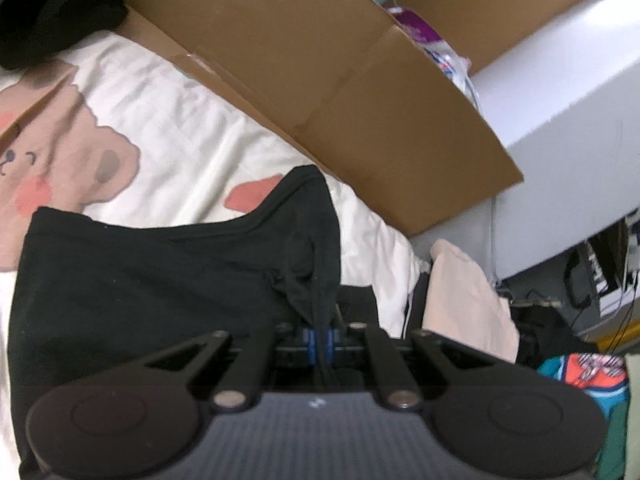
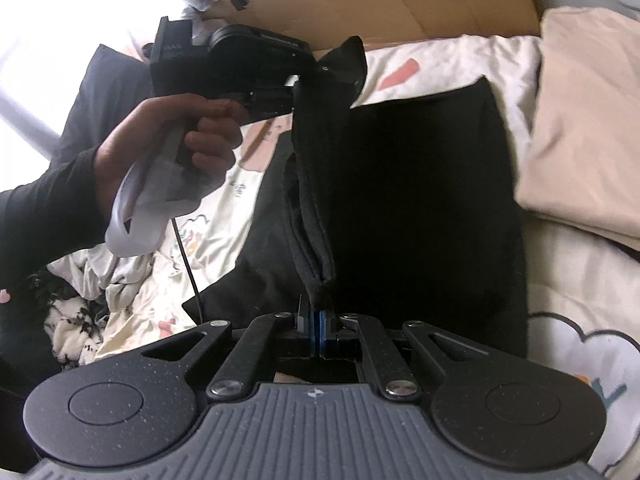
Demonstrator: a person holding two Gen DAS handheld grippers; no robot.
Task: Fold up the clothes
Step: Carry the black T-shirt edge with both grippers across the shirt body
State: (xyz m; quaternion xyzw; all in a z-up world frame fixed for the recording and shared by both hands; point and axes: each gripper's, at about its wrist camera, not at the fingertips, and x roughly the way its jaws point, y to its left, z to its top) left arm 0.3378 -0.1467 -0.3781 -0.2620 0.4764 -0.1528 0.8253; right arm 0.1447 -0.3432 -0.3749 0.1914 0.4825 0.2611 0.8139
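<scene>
Both grippers, left gripper (image 1: 320, 340) and right gripper (image 2: 316, 326), clamp black garment (image 2: 420, 200); its folds unreadable. Cardboard box (image 1: 320, 60) ahead, contents mostly hidden.

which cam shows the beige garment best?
Right wrist. The beige garment lies folded on the bedsheet at the right, most of its top in view, beside the black garment. Left wrist catches only a narrow strip of it at the bed's edge.
</scene>
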